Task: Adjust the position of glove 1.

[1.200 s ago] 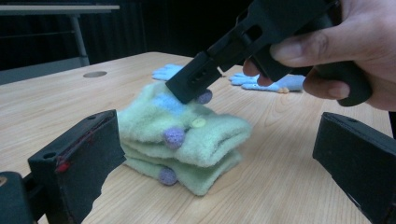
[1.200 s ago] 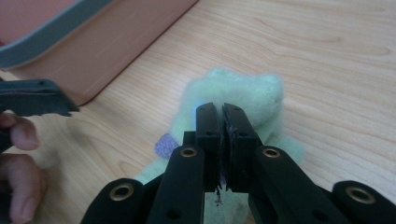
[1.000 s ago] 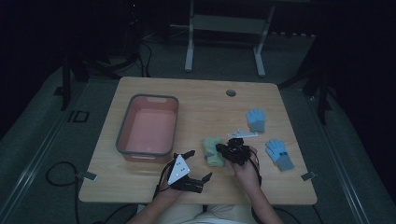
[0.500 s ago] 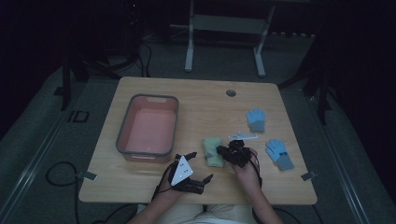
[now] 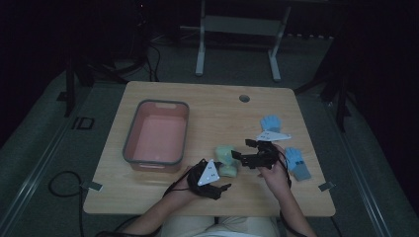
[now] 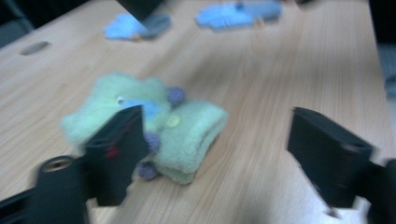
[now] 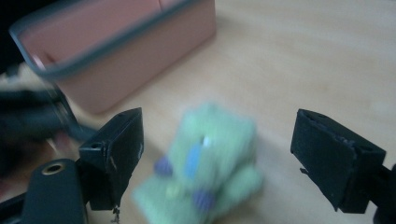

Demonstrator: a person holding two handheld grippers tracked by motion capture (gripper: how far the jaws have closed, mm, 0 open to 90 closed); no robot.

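At the frame's lower middle, the green glove [image 5: 226, 159] lies released on the table [image 5: 212, 106], the right gripper [image 5: 245, 151] jaws just opened off it and the left gripper [image 5: 223, 180] jaws apart but closing beside it.

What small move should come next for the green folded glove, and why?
Probably shut the left gripper on the green glove and lift it toward the pink bin. The glove lies folded on the table; the right gripper has just opened off it, and the left jaws have been closing without gripping it.

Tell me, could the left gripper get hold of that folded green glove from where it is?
Probably yes. The left gripper sits right beside the green glove with its jaws apart, having just been closing a little, and only bare table lies between them.
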